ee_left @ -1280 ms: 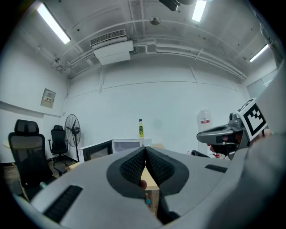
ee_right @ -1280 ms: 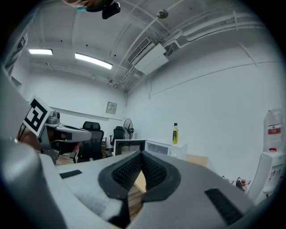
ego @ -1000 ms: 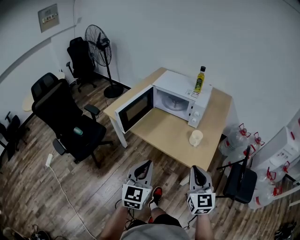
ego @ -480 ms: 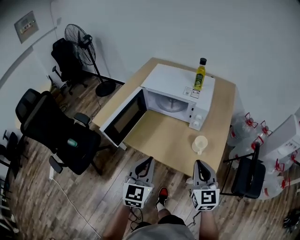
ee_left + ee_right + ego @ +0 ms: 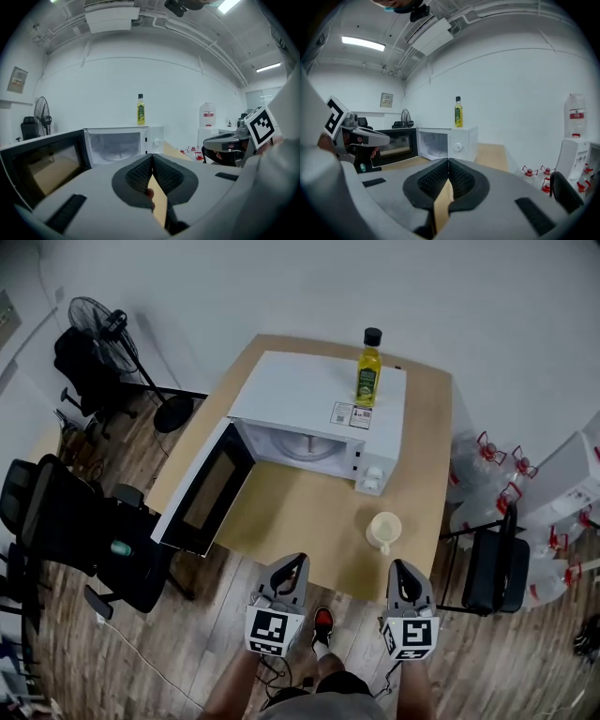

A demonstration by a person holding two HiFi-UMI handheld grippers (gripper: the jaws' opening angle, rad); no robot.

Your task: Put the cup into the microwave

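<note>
Wooden surface [image 5: 300, 521] | microwave [image 5: 319, 395] far, door open | cup [image 5: 384, 531] near right, upright | left gripper [image 5: 298, 562], right gripper [image 5: 400, 565]: both closed, empty, at near edge

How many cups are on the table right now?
1. The cup stands on the table, just in front of the knob end of the open microwave. Anything behind the microwave would be hidden.

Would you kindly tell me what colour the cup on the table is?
Cream. The cup shows best in the head view.
</note>
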